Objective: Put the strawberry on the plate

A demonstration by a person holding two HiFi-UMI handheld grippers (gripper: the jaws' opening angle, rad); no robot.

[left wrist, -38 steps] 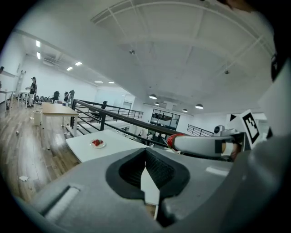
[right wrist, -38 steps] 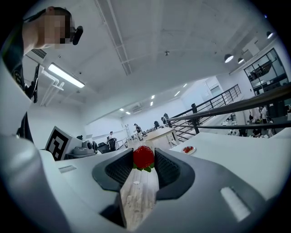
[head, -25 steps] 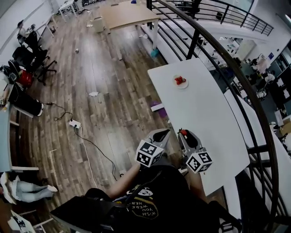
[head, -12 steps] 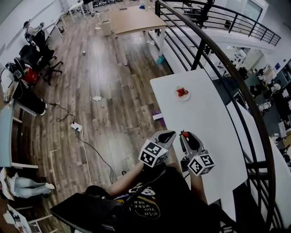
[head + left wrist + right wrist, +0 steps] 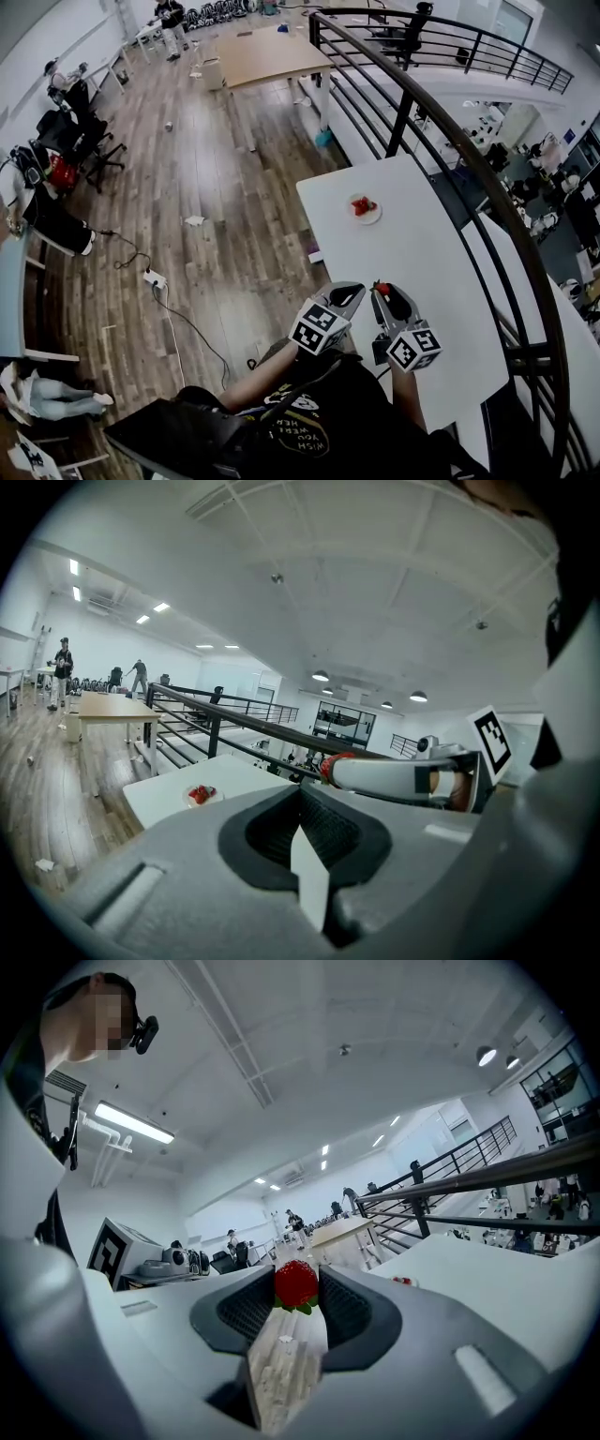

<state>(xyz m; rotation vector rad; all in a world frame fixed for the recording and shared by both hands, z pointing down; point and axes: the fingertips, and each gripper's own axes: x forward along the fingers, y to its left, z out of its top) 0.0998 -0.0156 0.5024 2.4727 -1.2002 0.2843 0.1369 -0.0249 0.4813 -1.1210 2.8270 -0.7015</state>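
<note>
- Pinching the strawberry [image 5: 297,1285] between its jaws, your right gripper [image 5: 298,1309] hovers by the near edge of the white surface [image 5: 427,281].
- Your left gripper [image 5: 302,799] sits just beside it, jaws pressed together with nothing in them.
- The plate [image 5: 372,217] lies toward the surface's far end, well apart from both grippers, with red fruit [image 5: 364,203] on it.

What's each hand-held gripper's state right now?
Left hand-held gripper: closed, nothing between the jaws.
Right hand-held gripper: closed on the strawberry.
</note>
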